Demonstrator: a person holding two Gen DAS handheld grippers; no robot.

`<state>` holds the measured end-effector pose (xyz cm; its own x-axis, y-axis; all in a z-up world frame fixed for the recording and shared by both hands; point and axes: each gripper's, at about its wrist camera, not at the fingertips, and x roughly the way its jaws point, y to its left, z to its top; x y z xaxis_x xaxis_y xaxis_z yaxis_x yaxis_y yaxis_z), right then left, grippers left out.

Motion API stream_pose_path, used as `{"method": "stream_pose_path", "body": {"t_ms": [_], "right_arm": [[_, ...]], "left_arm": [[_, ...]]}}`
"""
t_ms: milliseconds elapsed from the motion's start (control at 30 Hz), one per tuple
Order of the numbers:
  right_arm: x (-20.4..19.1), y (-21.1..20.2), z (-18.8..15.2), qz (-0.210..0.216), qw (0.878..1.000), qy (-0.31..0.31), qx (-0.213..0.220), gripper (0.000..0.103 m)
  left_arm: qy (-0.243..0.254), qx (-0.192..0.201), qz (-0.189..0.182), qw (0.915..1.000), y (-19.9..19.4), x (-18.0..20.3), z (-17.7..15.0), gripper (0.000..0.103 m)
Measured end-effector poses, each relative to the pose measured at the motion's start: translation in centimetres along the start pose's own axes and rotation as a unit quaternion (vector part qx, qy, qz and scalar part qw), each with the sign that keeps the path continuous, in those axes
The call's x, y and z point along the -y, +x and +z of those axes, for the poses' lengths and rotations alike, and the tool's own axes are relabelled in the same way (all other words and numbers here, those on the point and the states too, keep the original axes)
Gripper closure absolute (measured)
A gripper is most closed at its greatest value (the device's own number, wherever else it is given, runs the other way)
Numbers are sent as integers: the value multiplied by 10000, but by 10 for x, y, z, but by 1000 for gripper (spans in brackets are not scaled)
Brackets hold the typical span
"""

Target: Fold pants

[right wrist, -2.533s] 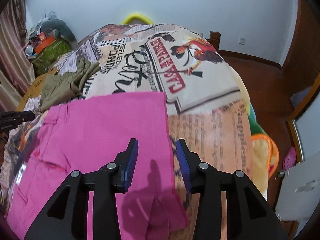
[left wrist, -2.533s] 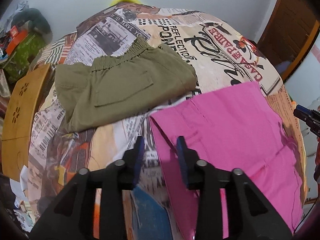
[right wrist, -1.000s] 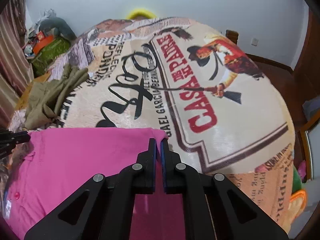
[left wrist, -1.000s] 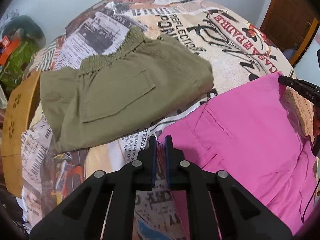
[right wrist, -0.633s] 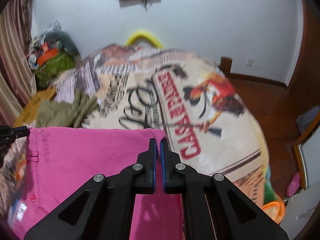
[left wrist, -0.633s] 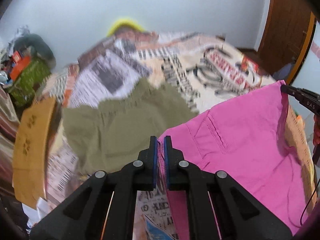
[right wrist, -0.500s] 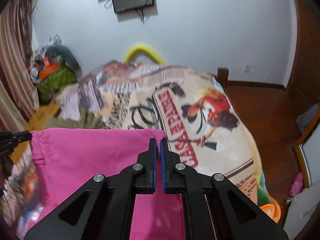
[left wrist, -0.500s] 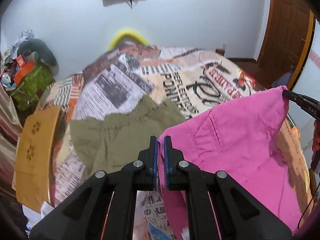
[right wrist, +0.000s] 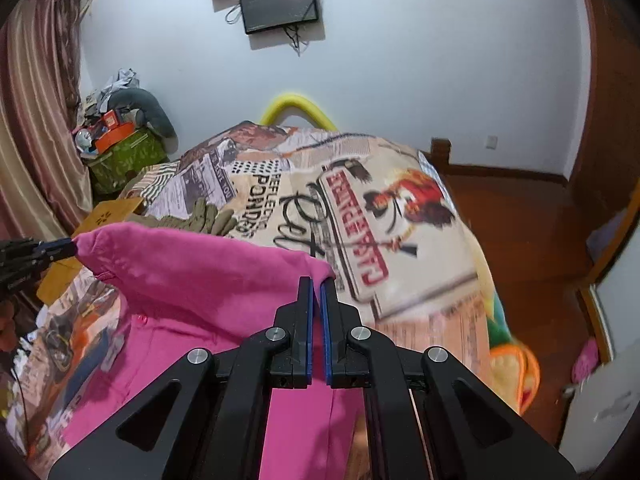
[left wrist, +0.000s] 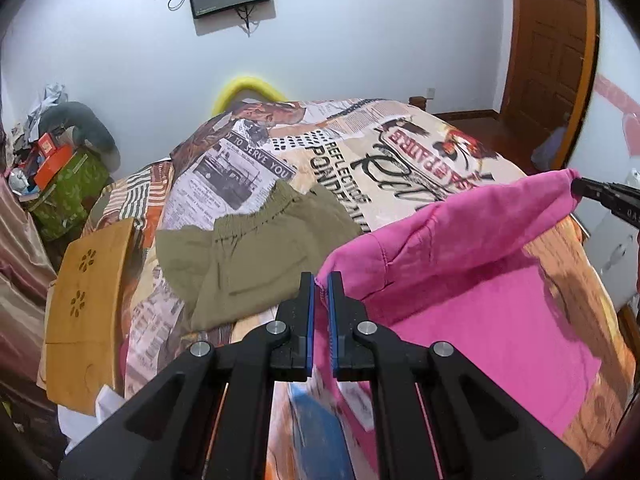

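While my left gripper (left wrist: 319, 280) and right gripper (right wrist: 316, 282) each pinch corner of pink pants (left wrist: 460, 240), top edge hangs stretched at frame middle above bed (left wrist: 400, 148). Step: folding over. Next, I judge: lay edge down evenly.

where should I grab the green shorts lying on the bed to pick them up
Take the olive green shorts by the gathered elastic waistband along their far edge, one corner per gripper, coming down from above. They lie flat on the bedspread, and that thick ruffled band gives shut jaws something to bite.

White walls (right wrist: 420, 60), wall-mounted screen (right wrist: 280, 2), wood floor (right wrist: 528, 232), door (left wrist: 548, 40), curtain (right wrist: 32, 128), perhaps a headboard (right wrist: 298, 110) w/ yellow padding.
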<state>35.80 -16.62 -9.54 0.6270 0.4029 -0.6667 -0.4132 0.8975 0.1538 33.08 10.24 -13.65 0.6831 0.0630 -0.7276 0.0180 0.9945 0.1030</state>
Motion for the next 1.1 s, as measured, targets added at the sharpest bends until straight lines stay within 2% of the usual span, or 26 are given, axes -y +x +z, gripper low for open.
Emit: {"method": "stream_pose_path", "body": {"t_ms": [167, 467, 733, 900, 1100], "right_arm": [[2, -18, -24, 96, 9998, 155, -116, 100], [-15, -48, -77, 1, 9993, -146, -357, 100], [-11, -52, -121, -88, 9976, 55, -677, 100], [-4, -52, -137, -271, 9963, 58, -813, 100], [7, -50, -153, -374, 9941, 249, -986, 100]], "left_arm": [[-6, -147, -202, 9997, -20, 8, -33, 97], [294, -422, -359, 9980, -42, 34, -97, 97], [392, -678, -411, 9961, -42, 52, -131, 97], [342, -790, -486, 9951, -43, 53, -147, 97], [309, -1043, -357, 9934, -33, 52, -161, 97]]}}
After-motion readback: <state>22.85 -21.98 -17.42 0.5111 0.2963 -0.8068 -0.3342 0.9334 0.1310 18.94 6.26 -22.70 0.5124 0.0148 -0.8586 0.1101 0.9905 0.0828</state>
